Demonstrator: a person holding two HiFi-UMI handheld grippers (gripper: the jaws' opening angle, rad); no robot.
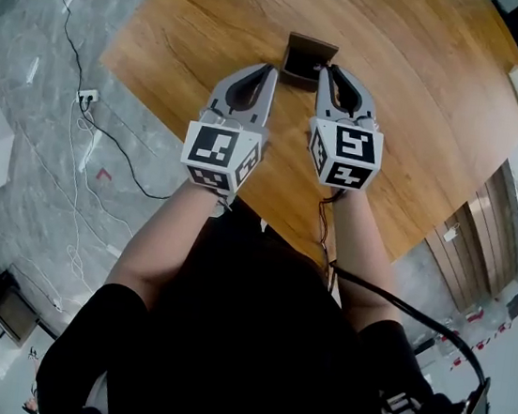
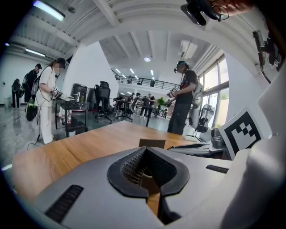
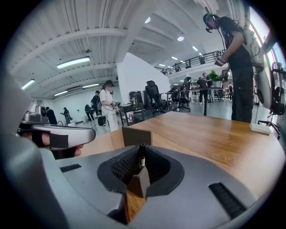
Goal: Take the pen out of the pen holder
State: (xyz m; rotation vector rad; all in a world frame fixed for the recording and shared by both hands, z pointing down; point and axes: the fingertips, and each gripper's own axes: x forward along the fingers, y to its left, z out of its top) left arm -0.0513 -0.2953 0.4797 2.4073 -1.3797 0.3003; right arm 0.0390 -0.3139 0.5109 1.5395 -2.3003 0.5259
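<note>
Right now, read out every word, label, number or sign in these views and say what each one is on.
No readable text anywhere.
Left cube on the left tool: black-and-white square markers, no letters.
Right cube on the right tool: the same kind of markers.
Pen between the right tool's jaws: pale label band, print too small to read.
Pen holder: no print visible.

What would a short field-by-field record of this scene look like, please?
Surface: wooden table
Pen holder: brown open box, just ahead of both grippers
Pen: dark, upright, rising out of the holder
Left gripper: jaws together, nothing between them, beside the holder
Right gripper: jaws closed on the pen's upper part
Task status: pen gripped, not yet lifted out
</note>
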